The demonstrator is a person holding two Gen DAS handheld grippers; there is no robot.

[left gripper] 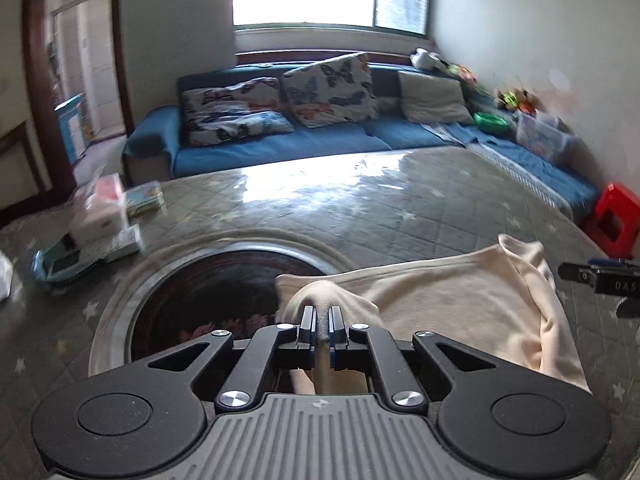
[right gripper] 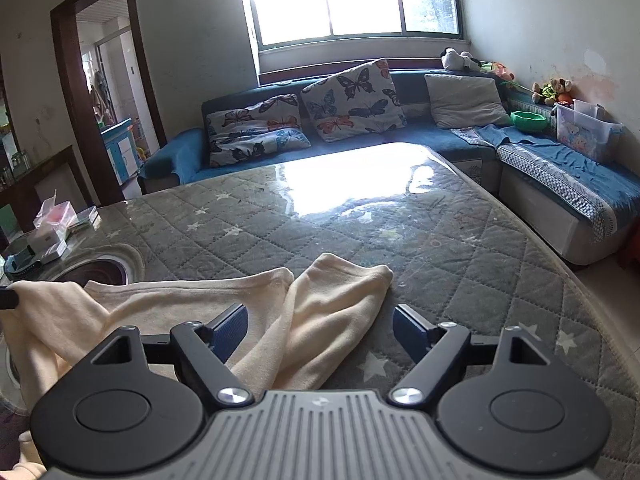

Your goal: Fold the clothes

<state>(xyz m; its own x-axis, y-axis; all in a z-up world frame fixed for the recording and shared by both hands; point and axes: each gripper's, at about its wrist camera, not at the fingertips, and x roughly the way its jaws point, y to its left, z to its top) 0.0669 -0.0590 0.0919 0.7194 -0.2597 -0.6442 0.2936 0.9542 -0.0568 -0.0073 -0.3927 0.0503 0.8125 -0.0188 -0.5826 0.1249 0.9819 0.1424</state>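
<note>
My left tongs (left gripper: 320, 320) are clenched on a bunched fold of the cream garment (left gripper: 460, 304), which lies on the table (right gripper: 420, 240) under its quilted grey star-print cover. My right tongs (right gripper: 320, 328) are released, spread wide over the garment's end. At ten o'clock from the left tongs sits a clutter of boxes (left gripper: 104, 216) near a round dark inset (left gripper: 224, 292). Beyond, at twelve o'clock, a blue corner sofa (right gripper: 400, 136) carries three butterfly cushions (right gripper: 352, 96) and one plain cushion (right gripper: 464, 100).
</note>
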